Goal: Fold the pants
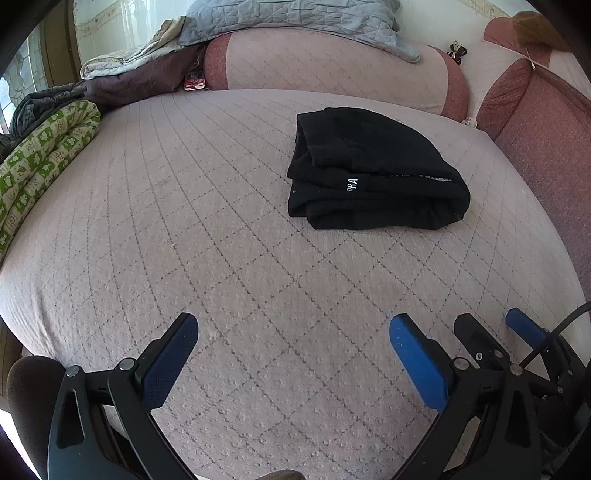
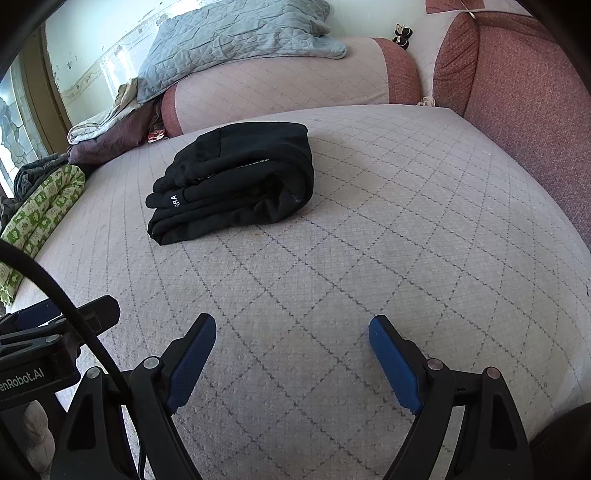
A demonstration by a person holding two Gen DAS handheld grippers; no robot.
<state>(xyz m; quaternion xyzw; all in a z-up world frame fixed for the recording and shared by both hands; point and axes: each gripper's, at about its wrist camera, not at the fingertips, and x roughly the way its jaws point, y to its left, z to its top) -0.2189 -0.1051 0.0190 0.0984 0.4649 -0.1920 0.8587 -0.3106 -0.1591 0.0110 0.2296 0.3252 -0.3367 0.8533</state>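
Observation:
Black pants [image 1: 373, 171] lie folded into a thick bundle on the quilted pink cushion [image 1: 221, 240], with a small white label showing on one layer. The right wrist view has the same pants [image 2: 240, 184] at upper left. My left gripper [image 1: 293, 325] hovers over bare cushion well short of the bundle, open, nothing between its blue pads. My right gripper [image 2: 291, 326] is likewise open and empty over the cushion [image 2: 369, 240], apart from the pants. The right gripper's fingers [image 1: 480, 343] show at the lower right of the left wrist view.
A green patterned blanket [image 1: 40, 166] lies along the left edge. Folded cloths [image 1: 136, 70] and a grey quilted pillow [image 1: 295, 18] rest on the pink bolster [image 1: 332, 70] at the back. Red sofa cushions [image 2: 524, 92] rise on the right.

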